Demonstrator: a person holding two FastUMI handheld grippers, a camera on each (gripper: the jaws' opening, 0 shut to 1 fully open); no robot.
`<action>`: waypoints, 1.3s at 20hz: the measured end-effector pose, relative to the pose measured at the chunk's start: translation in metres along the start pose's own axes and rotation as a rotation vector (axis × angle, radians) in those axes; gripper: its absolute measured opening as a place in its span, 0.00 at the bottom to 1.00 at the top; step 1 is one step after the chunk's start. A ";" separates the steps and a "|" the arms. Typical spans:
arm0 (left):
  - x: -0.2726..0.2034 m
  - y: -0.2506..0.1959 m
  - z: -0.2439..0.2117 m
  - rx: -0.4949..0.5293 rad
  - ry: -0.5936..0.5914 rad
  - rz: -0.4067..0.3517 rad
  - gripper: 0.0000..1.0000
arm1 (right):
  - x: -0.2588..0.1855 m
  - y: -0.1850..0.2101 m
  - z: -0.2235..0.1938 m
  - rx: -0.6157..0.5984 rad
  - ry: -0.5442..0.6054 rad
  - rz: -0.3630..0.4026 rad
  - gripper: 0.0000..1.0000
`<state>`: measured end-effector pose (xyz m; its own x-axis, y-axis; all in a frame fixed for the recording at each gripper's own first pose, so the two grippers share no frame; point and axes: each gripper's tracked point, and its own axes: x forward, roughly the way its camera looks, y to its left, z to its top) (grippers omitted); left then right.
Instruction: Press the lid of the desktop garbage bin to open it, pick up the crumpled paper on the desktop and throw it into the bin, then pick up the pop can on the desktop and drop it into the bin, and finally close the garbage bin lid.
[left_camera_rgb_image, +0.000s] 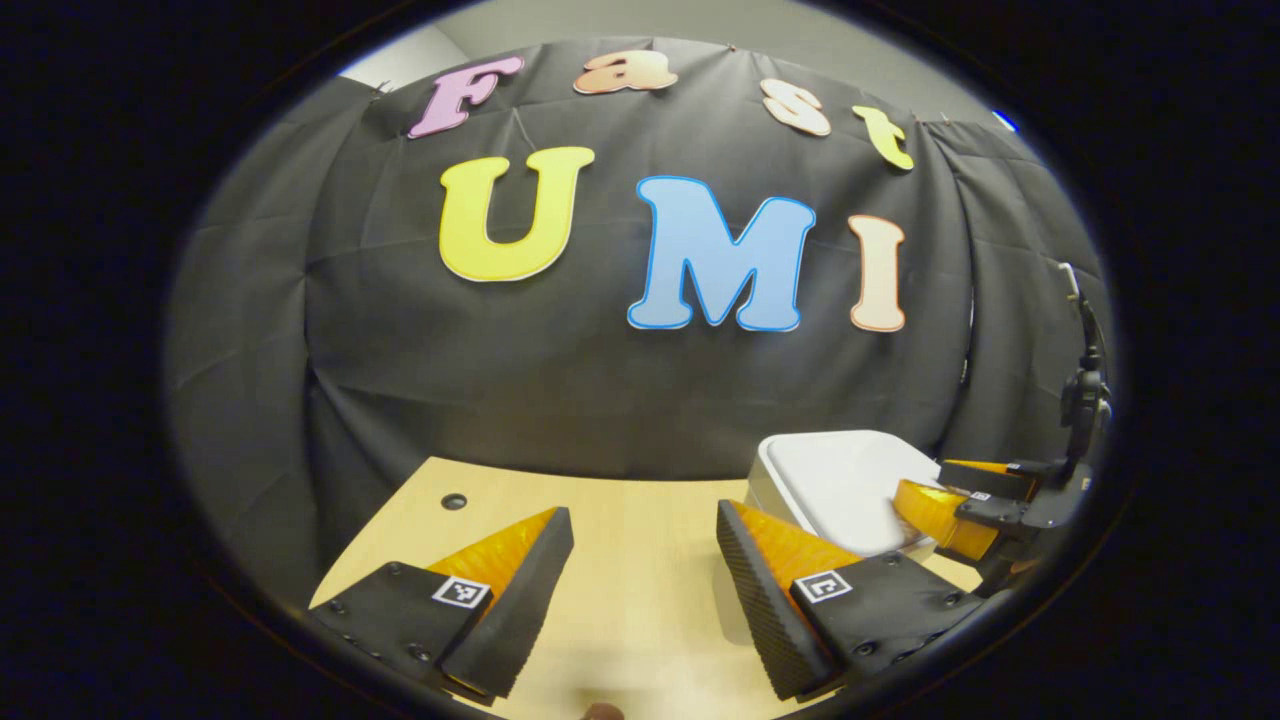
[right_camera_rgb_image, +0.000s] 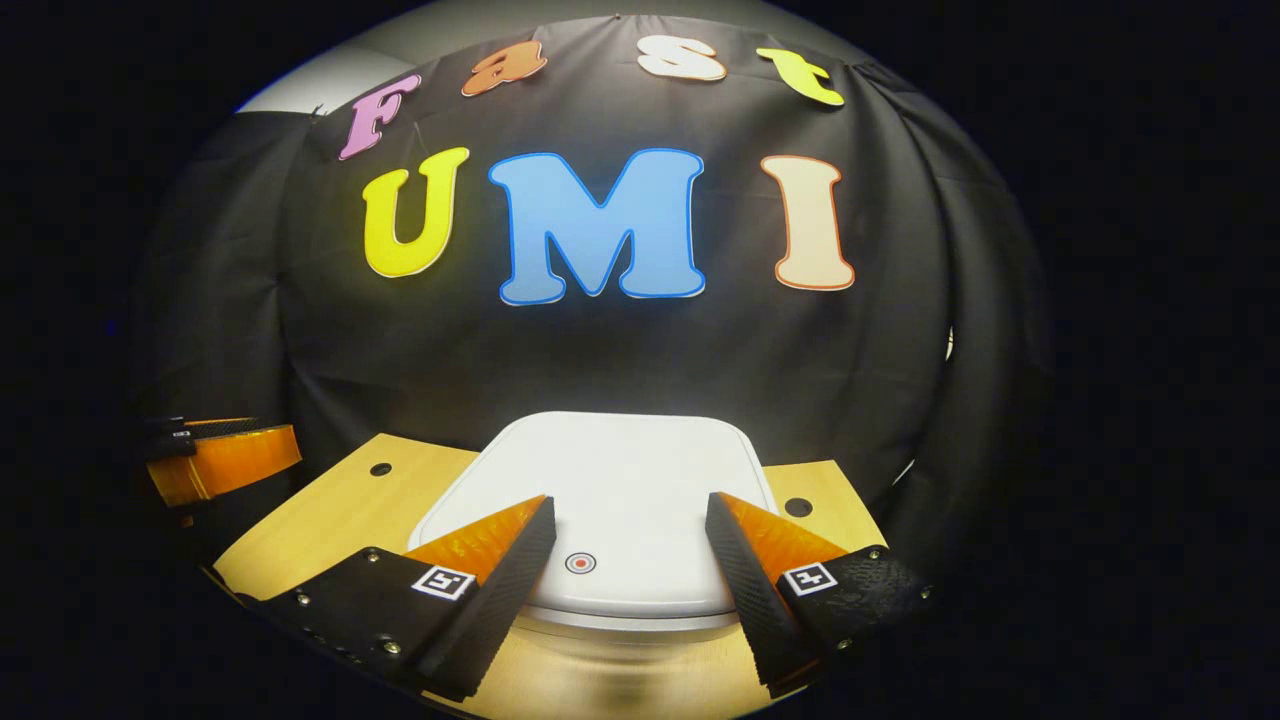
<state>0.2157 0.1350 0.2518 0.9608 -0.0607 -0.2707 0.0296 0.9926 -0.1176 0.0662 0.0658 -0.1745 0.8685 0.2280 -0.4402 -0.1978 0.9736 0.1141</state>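
1. Left gripper view: the left gripper (left_camera_rgb_image: 645, 560) hangs spread and empty over bare desktop (left_camera_rgb_image: 640, 610). The garbage bin (left_camera_rgb_image: 830, 485) sits at four o'clock with its lid down; the right gripper (left_camera_rgb_image: 950, 500) is over its right edge. Room is open leftward.
2. Right gripper view: the right gripper's fingers are spread, holding nothing, straddling the lid's press button (right_camera_rgb_image: 580, 563) at six o'clock. Judging by this, the opening press is yet to come.

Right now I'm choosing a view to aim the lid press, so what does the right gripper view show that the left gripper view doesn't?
The right gripper view alone shows the small round mark near the front edge of the bin lid, lying between the open right gripper fingers. The left gripper view alone shows the open left gripper over bare table, with the right gripper reaching over the lid from the side. Both show the closed white bin, the wooden table and the black cloth wall.
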 end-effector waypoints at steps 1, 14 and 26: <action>0.000 0.000 -0.001 -0.001 0.002 0.001 0.96 | 0.001 0.001 -0.001 0.004 -0.006 0.001 0.96; 0.001 -0.007 -0.010 0.001 0.017 -0.004 0.96 | -0.001 0.001 -0.008 0.019 -0.118 -0.025 0.97; 0.004 -0.013 -0.011 0.012 0.016 -0.016 0.96 | -0.004 0.000 -0.011 0.015 -0.144 -0.020 0.97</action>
<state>0.2164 0.1207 0.2421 0.9555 -0.0783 -0.2845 0.0484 0.9927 -0.1109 0.0580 0.0648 -0.1830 0.9286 0.2030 -0.3107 -0.1736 0.9775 0.1197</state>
